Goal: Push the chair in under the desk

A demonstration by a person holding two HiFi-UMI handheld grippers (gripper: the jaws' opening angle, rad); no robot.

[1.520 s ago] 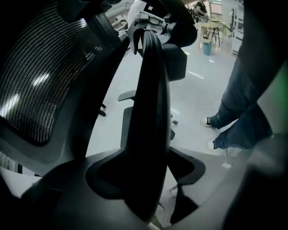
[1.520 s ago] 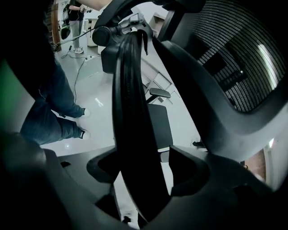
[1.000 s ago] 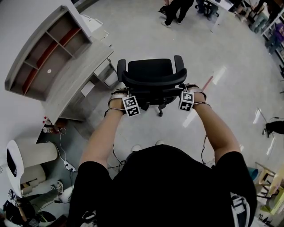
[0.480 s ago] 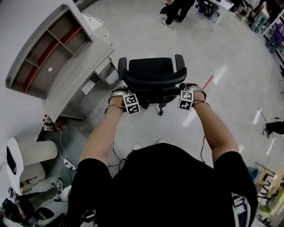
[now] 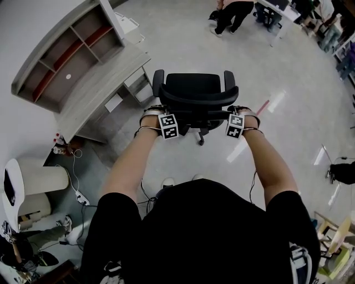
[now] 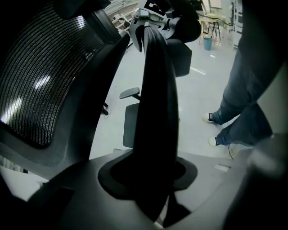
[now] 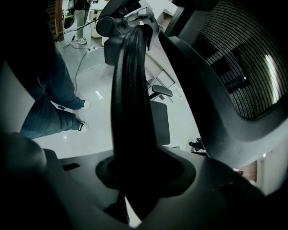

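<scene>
The black office chair [image 5: 194,91] stands on the pale floor with its back toward me and the grey desk [image 5: 97,91] to its left. My left gripper [image 5: 160,115] sits on the left edge of the chair's back and my right gripper [image 5: 237,113] on the right edge. In the left gripper view the black back rim [image 6: 155,99] runs straight down between the closing jaws of the left gripper [image 6: 153,179], beside the mesh [image 6: 40,81]. The right gripper [image 7: 135,175] is also closing, and the same kind of rim [image 7: 130,90] fills its gap.
A shelf unit [image 5: 61,52] stands on the desk against the wall. A white cylinder-shaped unit [image 5: 36,183] and a power strip with cables [image 5: 80,197] lie at the lower left. People [image 5: 233,14] stand far behind the chair. A red floor mark [image 5: 262,105] lies to its right.
Both grippers stay on the chair's back edges. The whole view has shifted a little, with desk and chair sitting slightly more to the right in the picture.
</scene>
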